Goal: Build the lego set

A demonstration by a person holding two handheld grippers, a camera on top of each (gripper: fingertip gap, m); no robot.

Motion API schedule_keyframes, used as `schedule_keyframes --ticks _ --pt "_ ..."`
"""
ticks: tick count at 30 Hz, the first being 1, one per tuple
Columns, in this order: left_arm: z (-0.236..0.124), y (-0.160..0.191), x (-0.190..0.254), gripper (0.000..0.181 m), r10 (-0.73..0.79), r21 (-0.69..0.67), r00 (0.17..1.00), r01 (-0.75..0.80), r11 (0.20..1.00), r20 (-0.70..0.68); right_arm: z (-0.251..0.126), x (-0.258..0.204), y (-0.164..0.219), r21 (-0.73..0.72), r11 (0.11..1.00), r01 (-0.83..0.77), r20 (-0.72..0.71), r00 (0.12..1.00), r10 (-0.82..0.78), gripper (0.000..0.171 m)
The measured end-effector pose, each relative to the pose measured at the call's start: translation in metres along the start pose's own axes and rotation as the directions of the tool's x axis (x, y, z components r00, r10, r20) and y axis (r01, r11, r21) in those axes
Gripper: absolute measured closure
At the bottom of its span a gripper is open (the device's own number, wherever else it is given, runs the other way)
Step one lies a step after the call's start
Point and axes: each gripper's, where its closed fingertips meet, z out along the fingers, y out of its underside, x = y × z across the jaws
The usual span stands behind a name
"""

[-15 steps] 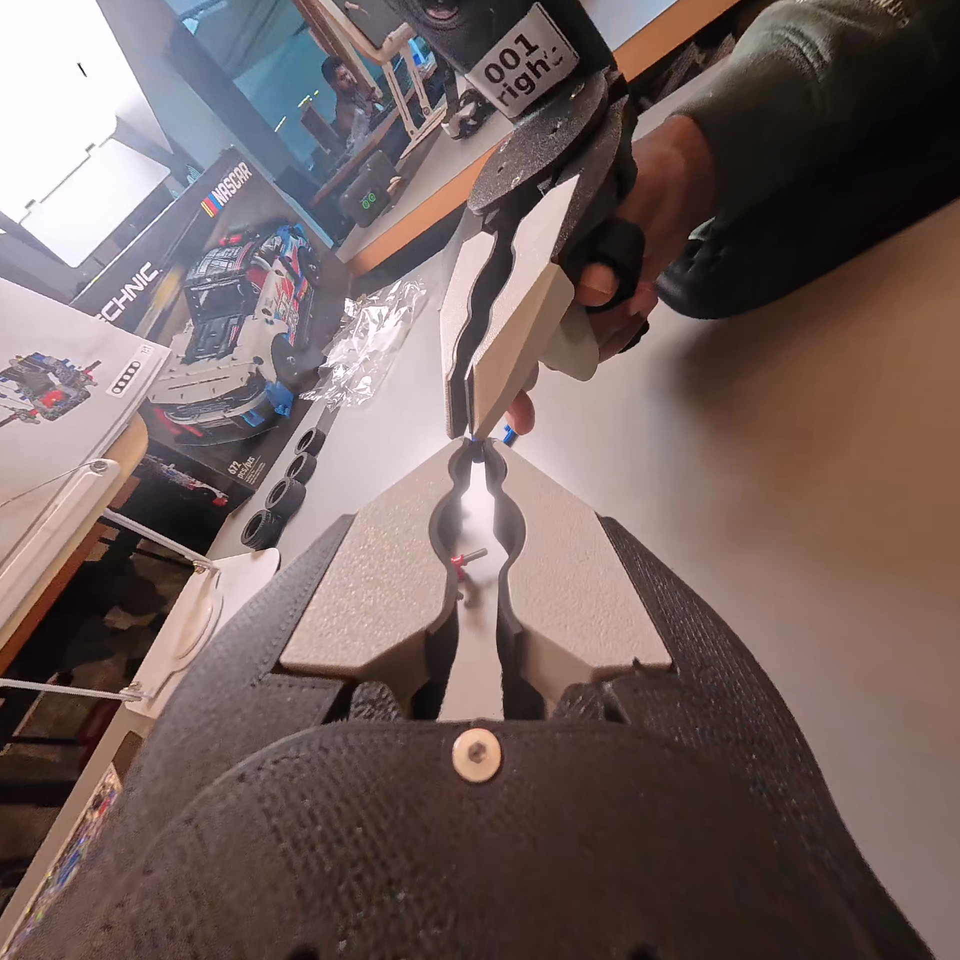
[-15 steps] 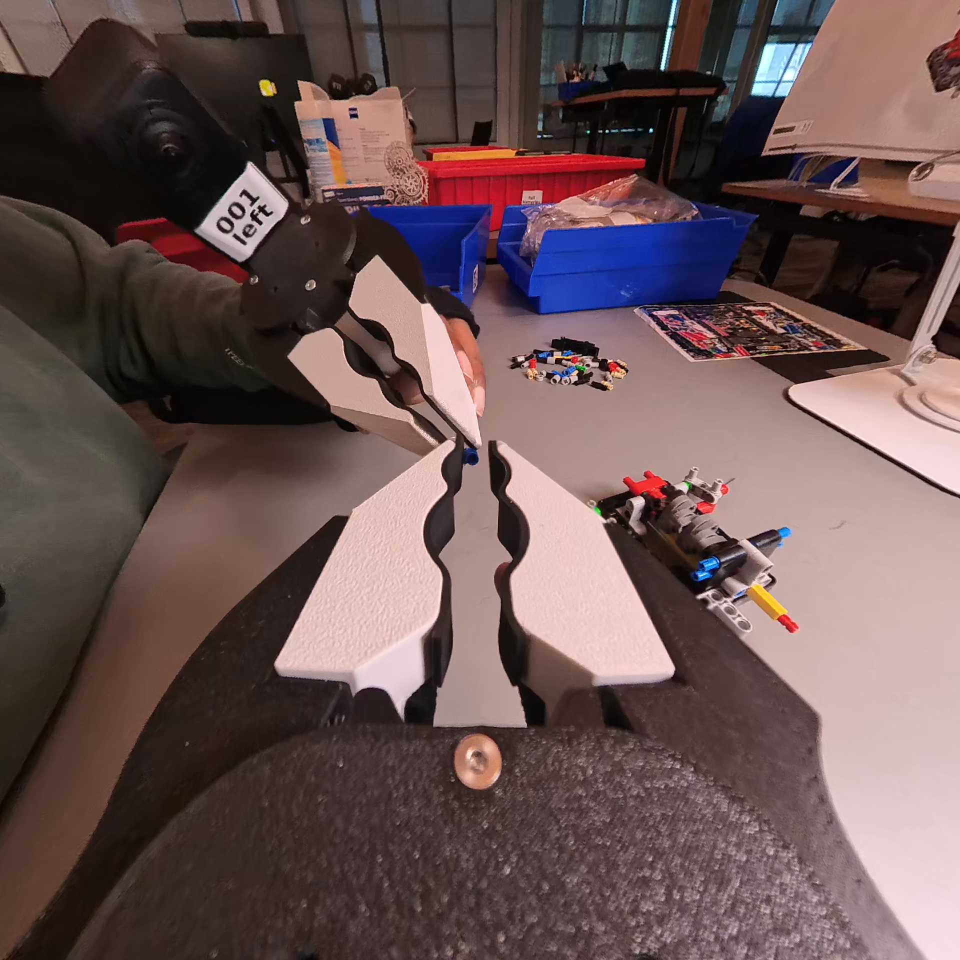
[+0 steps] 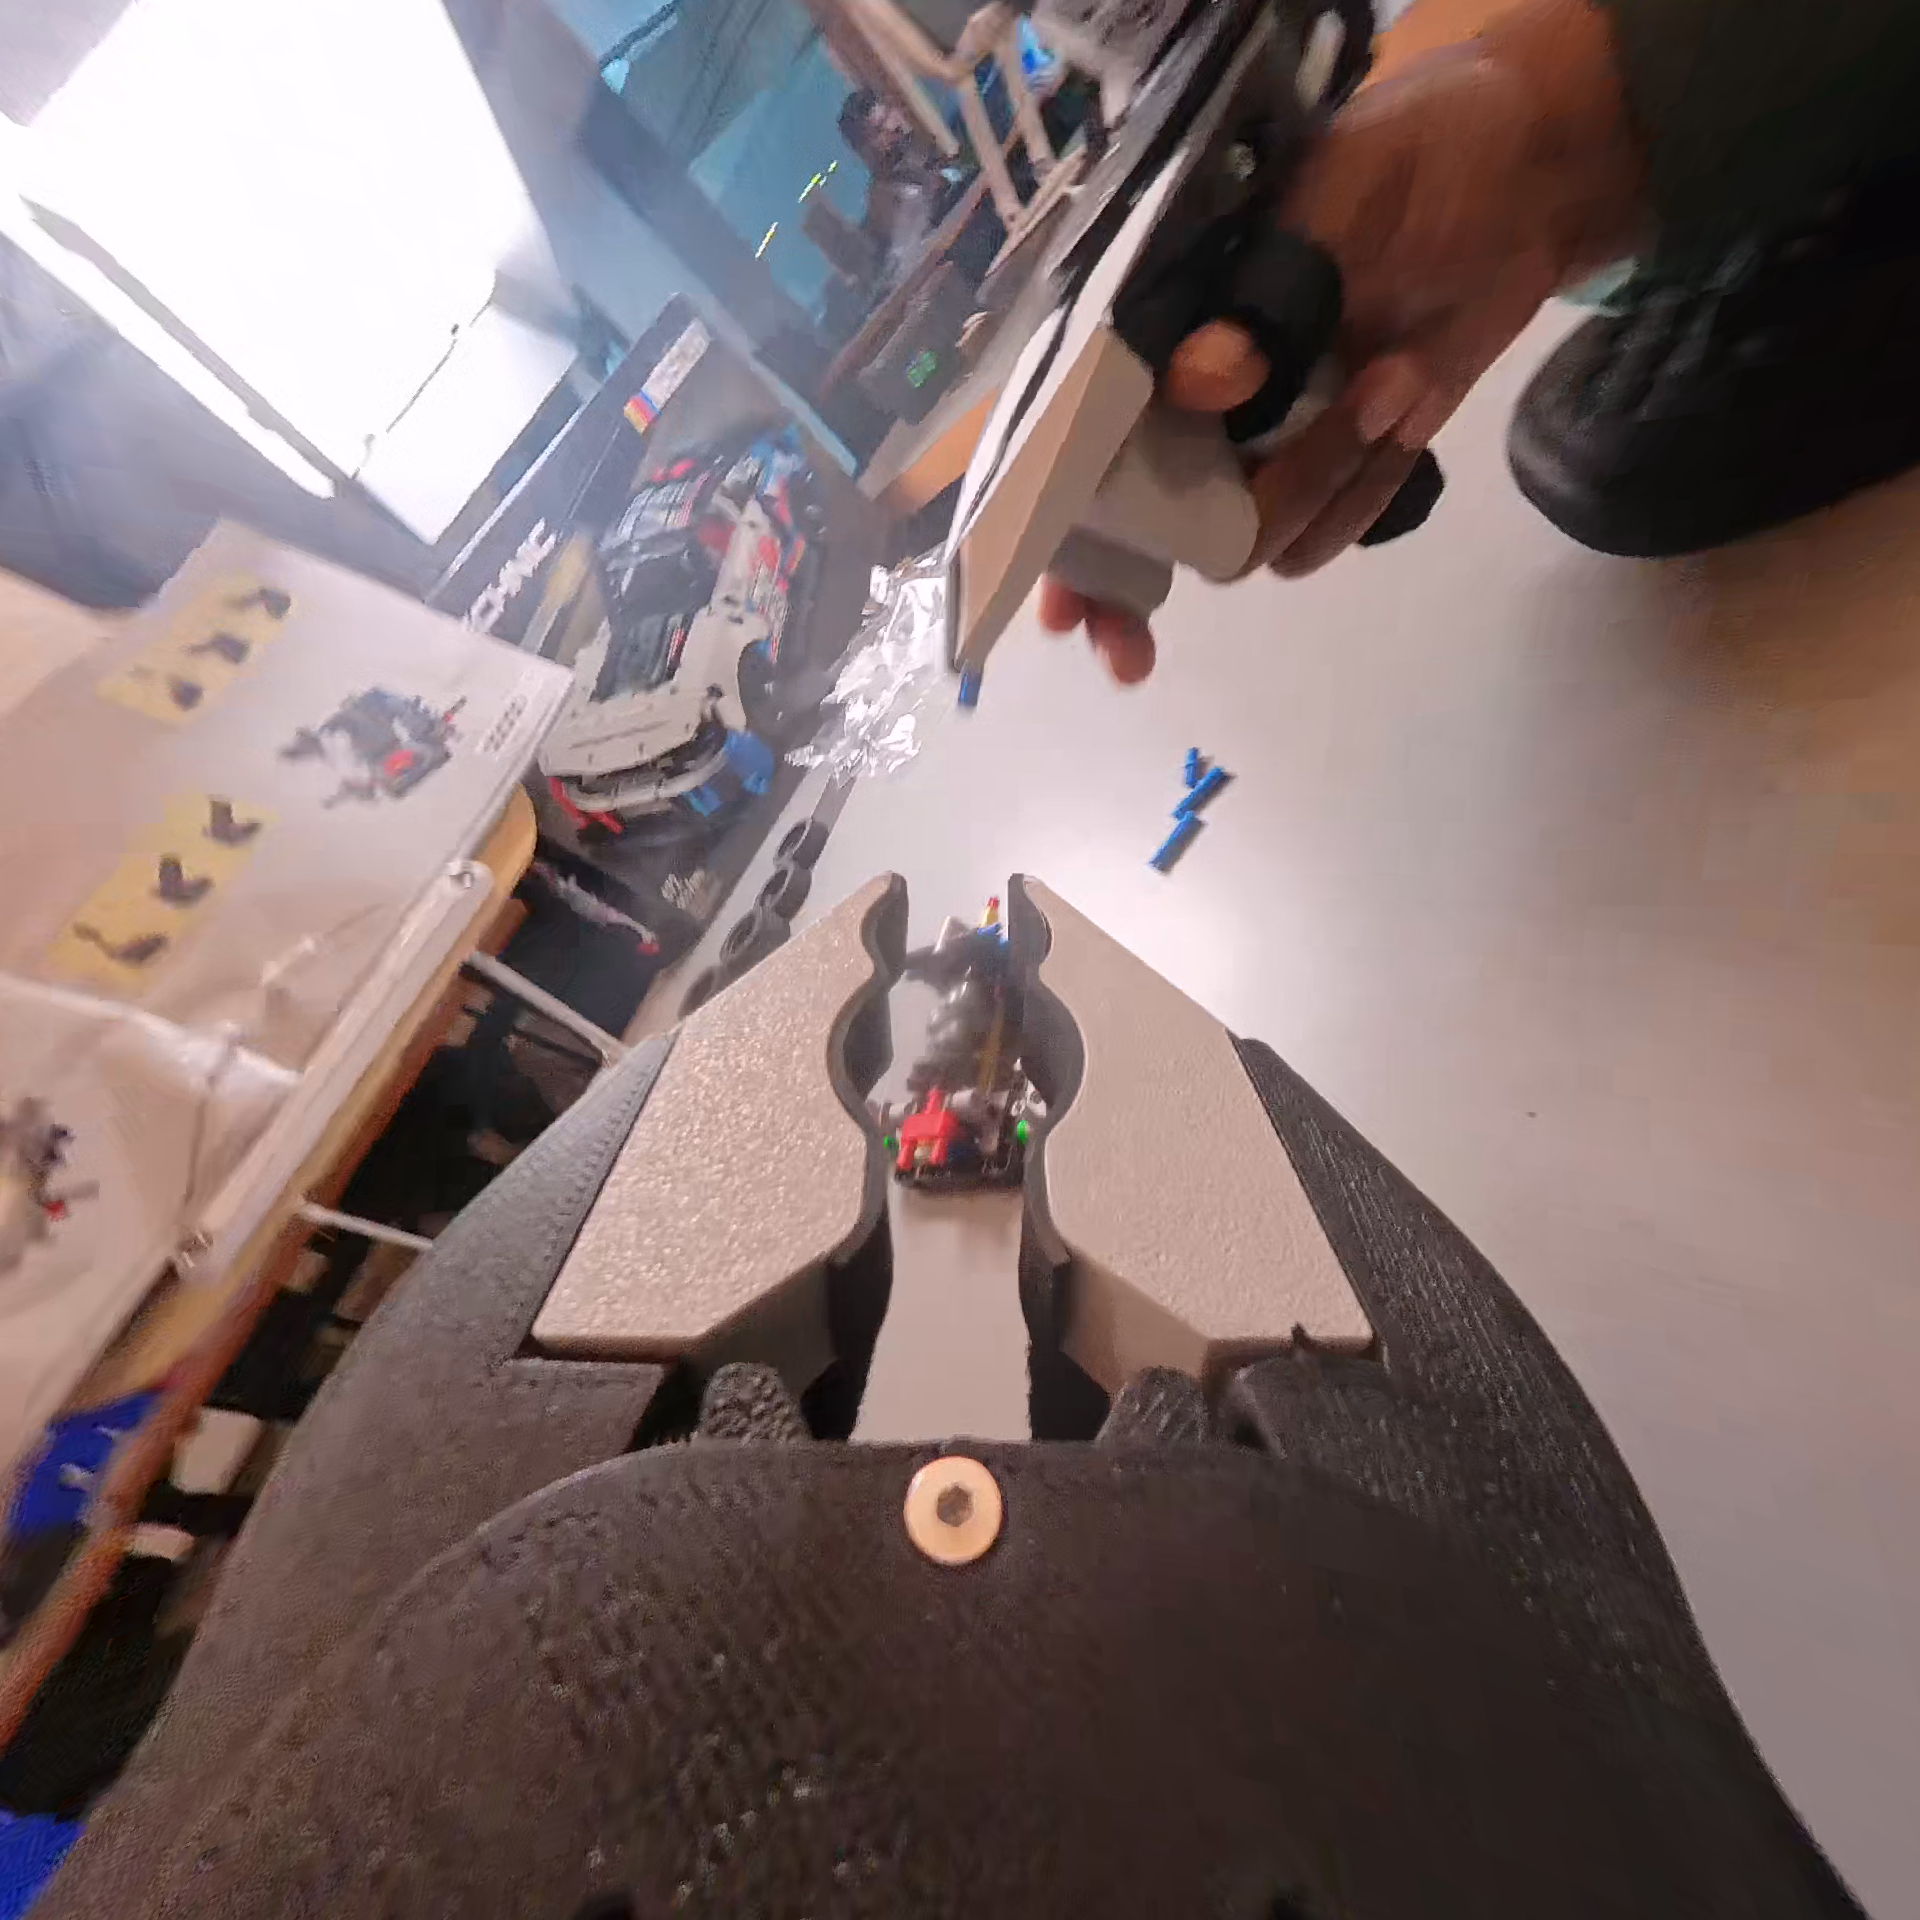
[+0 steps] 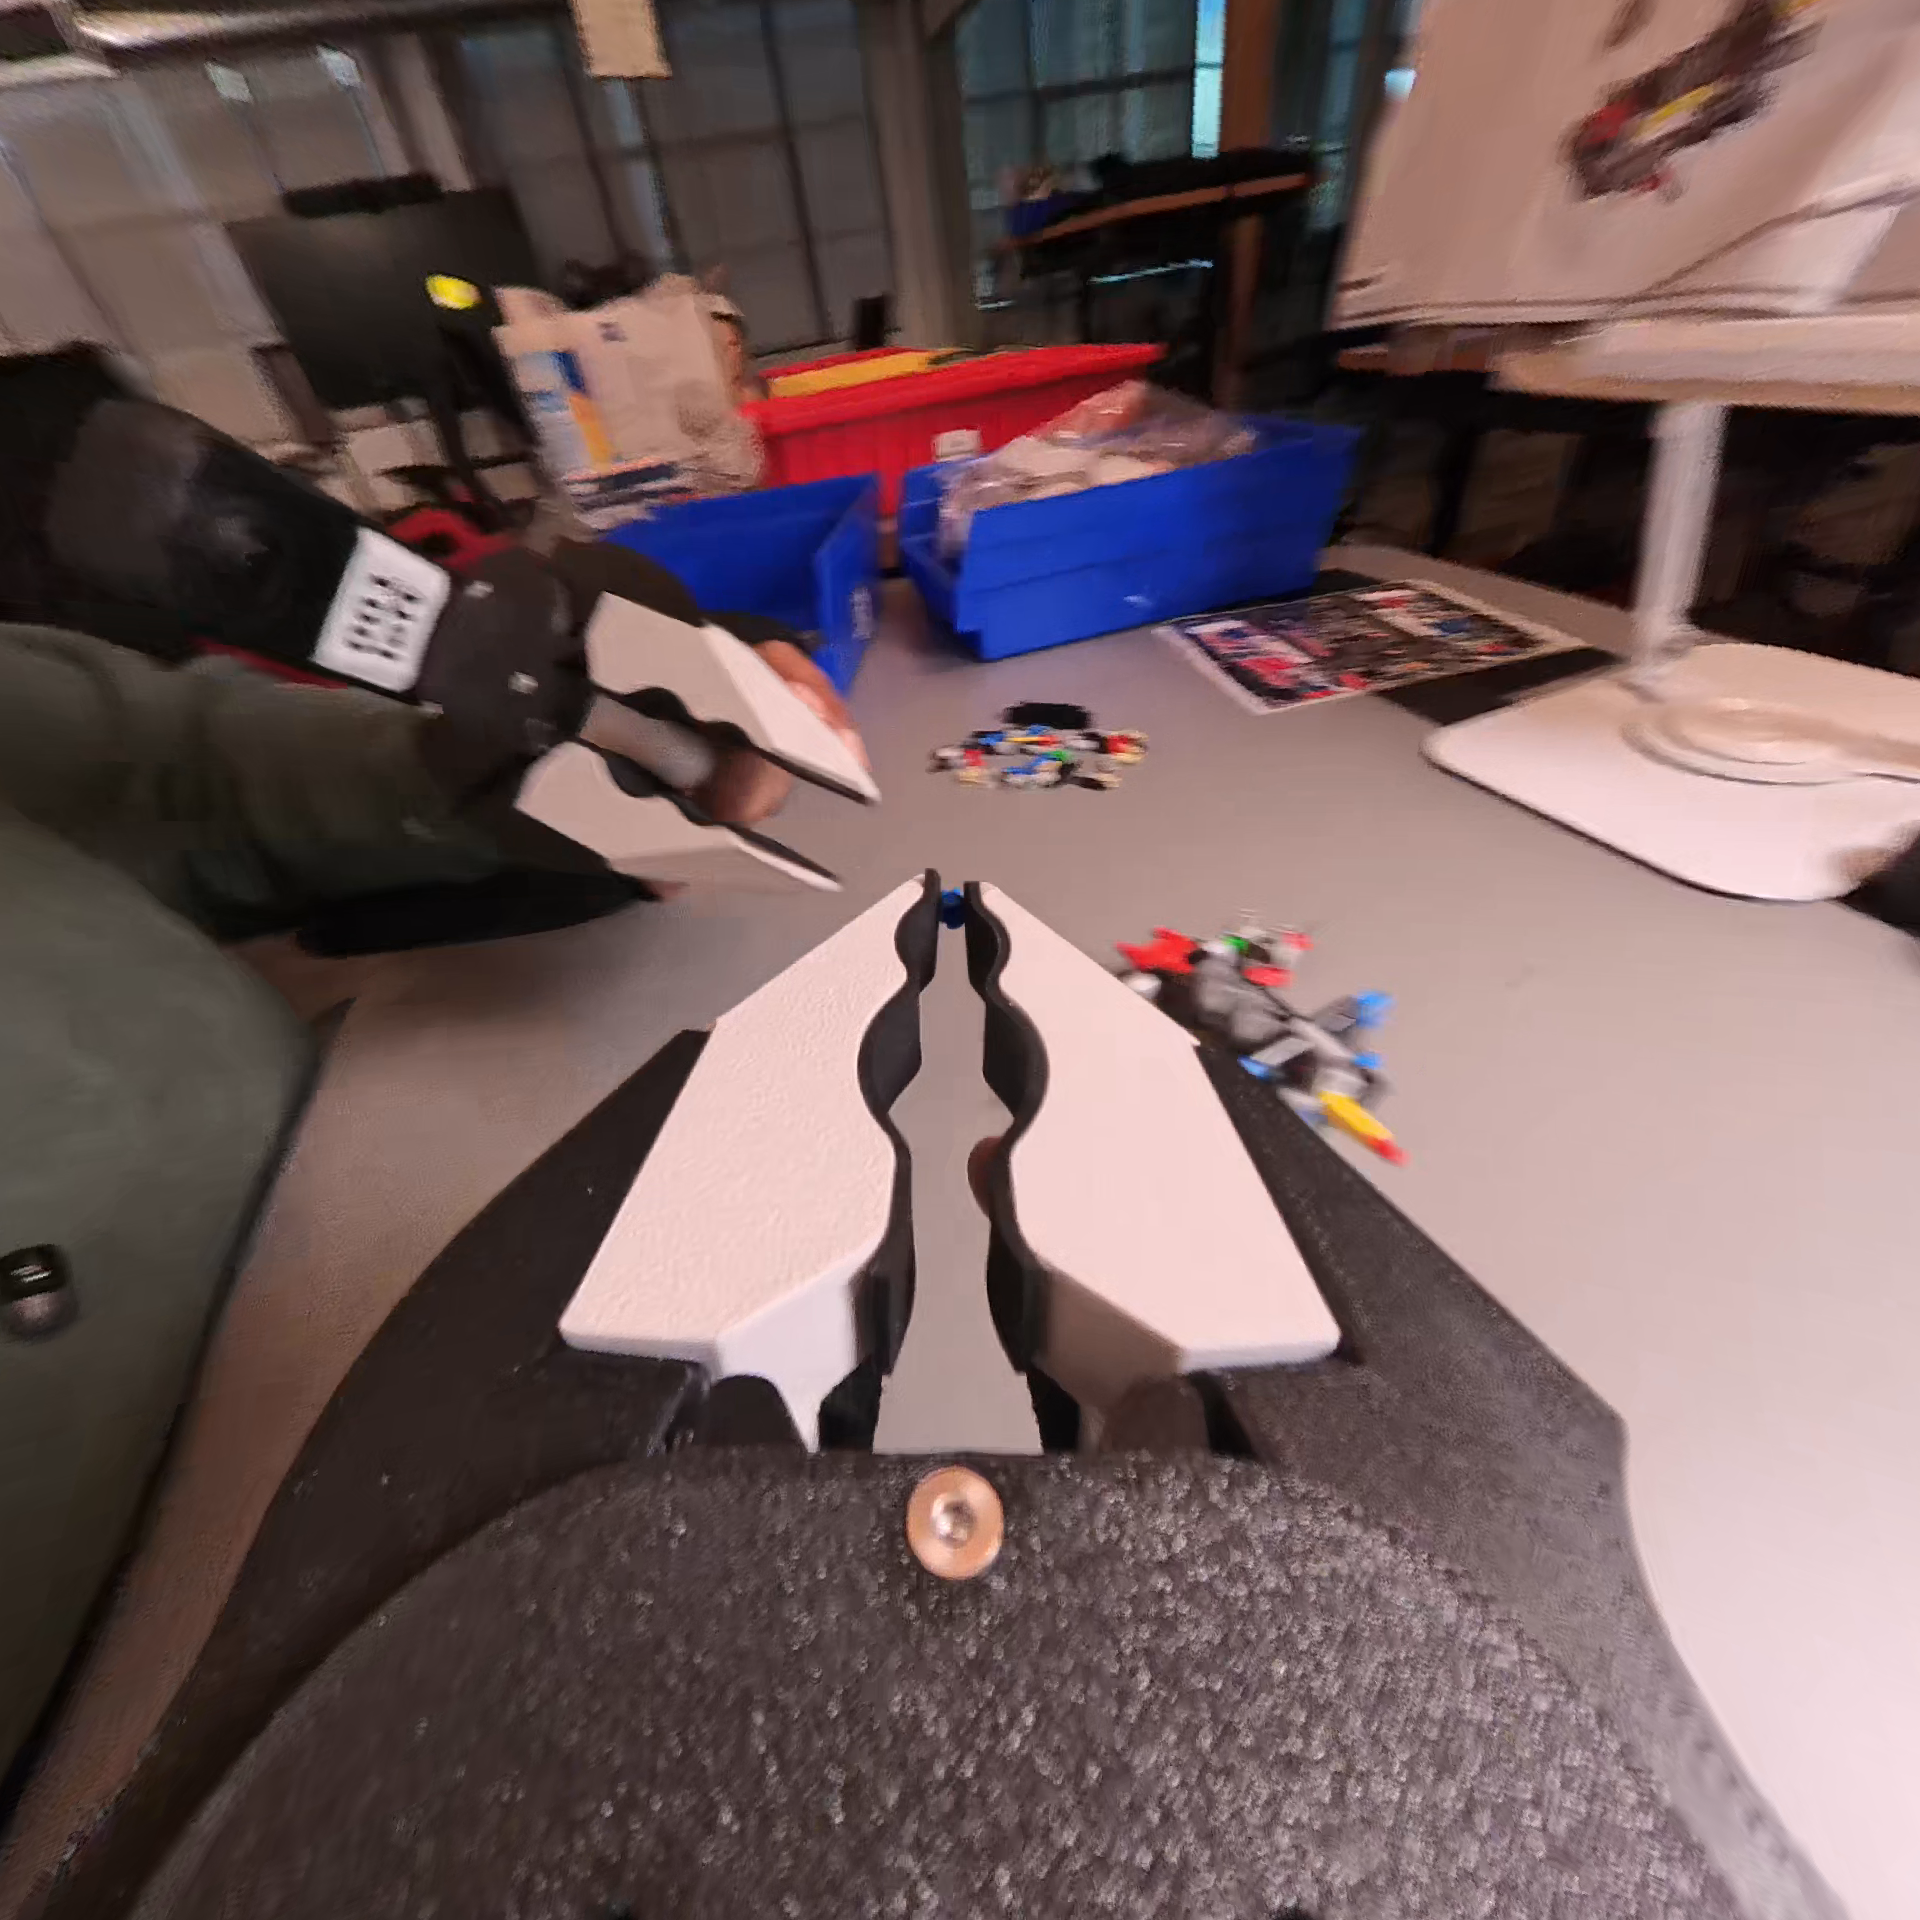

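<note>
My right tool [image 4: 945,896] is closed on a small blue pin [image 4: 948,906], pinched at the very tips so that most of its length stays free; I judge this grip leaves an end exposed for pushing into a hole. In the left wrist view the same pin [image 3: 968,688] shows only as a blue smear below the tool's tip.

My left tool [image 3: 951,894] is parted and grips nothing. It points along the worktop [image 3: 1558,1143] at the partly built lego assembly [image 3: 961,1070], which appears between the two fingers but lies beyond them on the surface, untouched as far as I can tell. I judge the tool is lined up this way to take hold of the assembly and steady it for the pin.

In the right wrist view the assembly [image 4: 1262,1013] lies just to the right of my right tool. A heap of loose pieces [image 4: 1039,756] sits farther back, in front of two blue bins [image 4: 1122,561]. A few loose blue pins [image 3: 1190,808] lie apart on the worktop in the left wrist view. The instruction booklet [image 3: 260,790] stands raised on a holder at the left, placed where I can read it while working.

Limits of observation: both views are motion-blurred. The pin's exact type and the hole it is meant for cannot be made out. The far side of the assembly is masked by my left tool's fingers, and the bin contents are indistinct.
</note>
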Motion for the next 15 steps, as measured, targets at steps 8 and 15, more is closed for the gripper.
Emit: schedule_keyframes --ticks 8,15 --pt "-0.024 0.07 -0.074 0.168 -0.591 -0.041 0.806 0.592 0.805 0.033 -0.057 0.097 0.094 -0.561 0.827 0.026 -0.367 0.888 -0.277 0.169" --pt "-0.03 0.087 -0.084 0.165 -0.704 -0.007 0.709 0.705 0.71 0.033 -0.056 0.102 0.115 -0.679 0.731 0.067 -0.326 0.865 -0.383 0.17"
